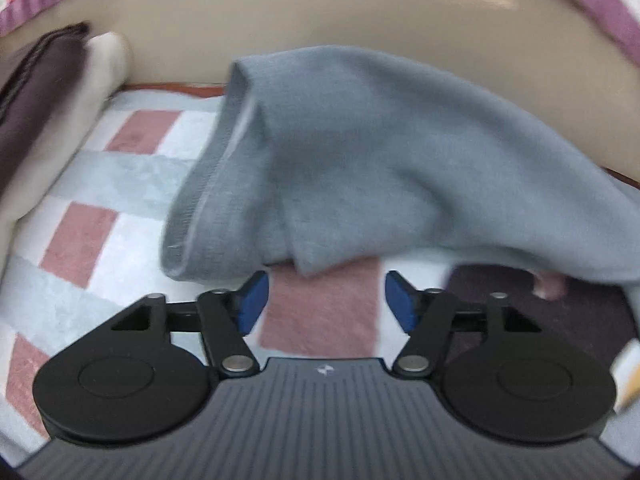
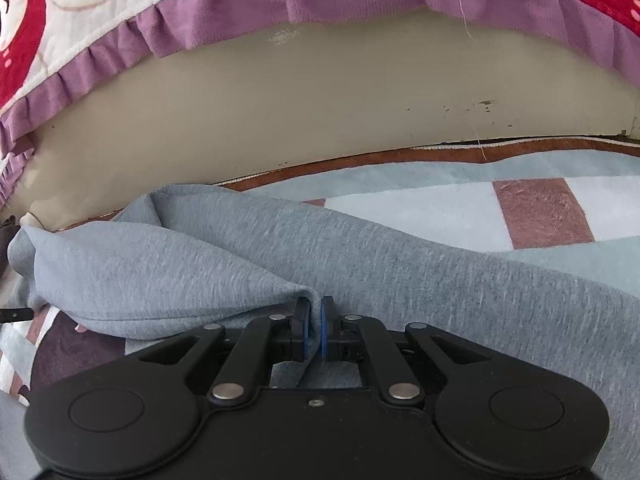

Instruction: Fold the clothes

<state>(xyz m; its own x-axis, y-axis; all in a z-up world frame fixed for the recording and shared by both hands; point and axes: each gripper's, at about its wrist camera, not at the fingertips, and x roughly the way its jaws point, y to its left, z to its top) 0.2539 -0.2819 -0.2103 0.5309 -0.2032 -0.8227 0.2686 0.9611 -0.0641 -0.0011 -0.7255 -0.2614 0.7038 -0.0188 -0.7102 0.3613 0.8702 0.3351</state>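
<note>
We see the grey garment [image 2: 280, 248] sprawled across the middle of the right wrist view, lying on a checked rug [image 2: 540, 212] of pale blue, white and dusty pink. Our right gripper [image 2: 315, 330] is pinched tight on a fold of it at lower centre — cloth runs between the blue pads. In the left wrist view our left gripper [image 1: 327, 302] stands with its jaws apart and nothing between them, the garment's hemmed edge just above. A beige wall [image 2: 320, 100] closes off the background, with a purple-frilled quilt [image 2: 248, 4] hanging over it — and dark and cream folded fabrics [image 1: 52, 92] crowd the upper left.
</note>
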